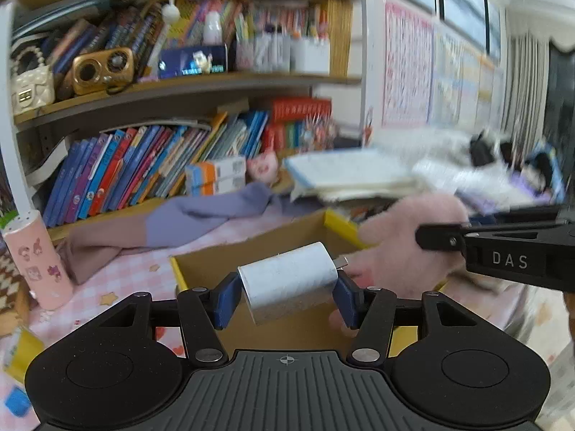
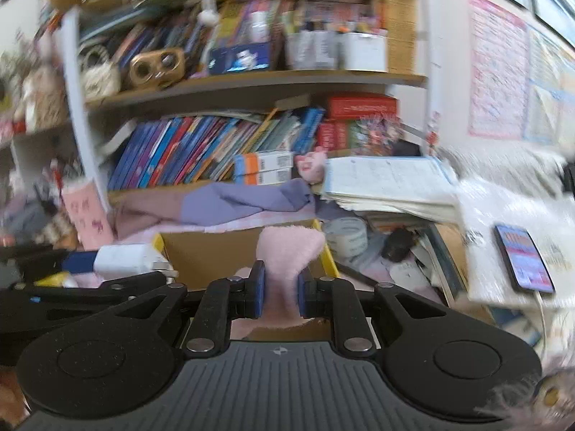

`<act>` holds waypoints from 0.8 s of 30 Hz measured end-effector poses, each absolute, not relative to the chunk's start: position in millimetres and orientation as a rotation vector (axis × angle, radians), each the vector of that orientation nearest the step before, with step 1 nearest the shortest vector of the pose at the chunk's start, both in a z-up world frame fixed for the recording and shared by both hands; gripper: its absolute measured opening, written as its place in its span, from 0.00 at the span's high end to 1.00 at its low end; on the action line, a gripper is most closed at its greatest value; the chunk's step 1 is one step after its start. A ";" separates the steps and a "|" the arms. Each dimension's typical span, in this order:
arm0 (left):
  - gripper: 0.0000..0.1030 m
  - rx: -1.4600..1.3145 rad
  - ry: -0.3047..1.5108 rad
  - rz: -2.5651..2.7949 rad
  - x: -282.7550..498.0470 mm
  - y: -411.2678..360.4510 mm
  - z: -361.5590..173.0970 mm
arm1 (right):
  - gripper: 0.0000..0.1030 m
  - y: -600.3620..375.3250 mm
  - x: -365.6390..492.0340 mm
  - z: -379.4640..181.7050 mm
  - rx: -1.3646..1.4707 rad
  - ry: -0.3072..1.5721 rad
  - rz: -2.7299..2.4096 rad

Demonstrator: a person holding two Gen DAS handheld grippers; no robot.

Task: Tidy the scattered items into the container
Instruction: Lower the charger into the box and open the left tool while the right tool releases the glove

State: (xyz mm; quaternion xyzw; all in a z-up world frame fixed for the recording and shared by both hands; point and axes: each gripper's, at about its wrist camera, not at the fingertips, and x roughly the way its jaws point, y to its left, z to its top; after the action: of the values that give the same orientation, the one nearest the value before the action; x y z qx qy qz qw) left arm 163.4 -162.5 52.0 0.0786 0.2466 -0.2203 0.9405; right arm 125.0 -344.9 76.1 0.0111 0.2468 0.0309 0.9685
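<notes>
My left gripper (image 1: 287,296) is shut on a white USB charger block (image 1: 289,282) and holds it above the open cardboard box (image 1: 215,262) with yellow rims. My right gripper (image 2: 280,292) is shut on a fluffy pink fabric piece (image 2: 289,248), held over the same box (image 2: 208,248). In the left wrist view the pink piece (image 1: 402,248) and the right gripper's finger (image 1: 442,239) show at the right. In the right wrist view the charger (image 2: 124,260) and the left gripper show at the left.
A pink checked cloth (image 1: 118,276) covers the desk. A purple and mauve garment (image 1: 187,219) lies behind the box. A pink tube (image 1: 37,258) stands left. Bookshelves fill the back. A paper stack (image 2: 388,186), tape roll (image 2: 346,235) and phone (image 2: 524,258) lie right.
</notes>
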 end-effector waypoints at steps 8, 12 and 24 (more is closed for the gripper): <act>0.46 0.348 0.599 -0.380 185.0 -188.2 19.8 | 0.84 -344.1 176.4 27.5 0.009 0.677 0.161; 0.46 0.380 0.660 -0.385 197.9 -198.5 7.1 | 0.83 -348.7 194.1 10.1 0.029 0.742 0.173; 0.46 0.353 0.810 -0.403 229.4 -208.9 -19.1 | 0.81 -352.7 223.7 -24.7 0.013 0.898 0.202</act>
State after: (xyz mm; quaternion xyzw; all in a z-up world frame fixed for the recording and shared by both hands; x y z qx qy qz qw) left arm 229.4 -208.9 -19.1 0.1697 0.3894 -0.1935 0.8844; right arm 223.7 -352.7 -24.7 0.0062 0.4334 0.0976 0.8959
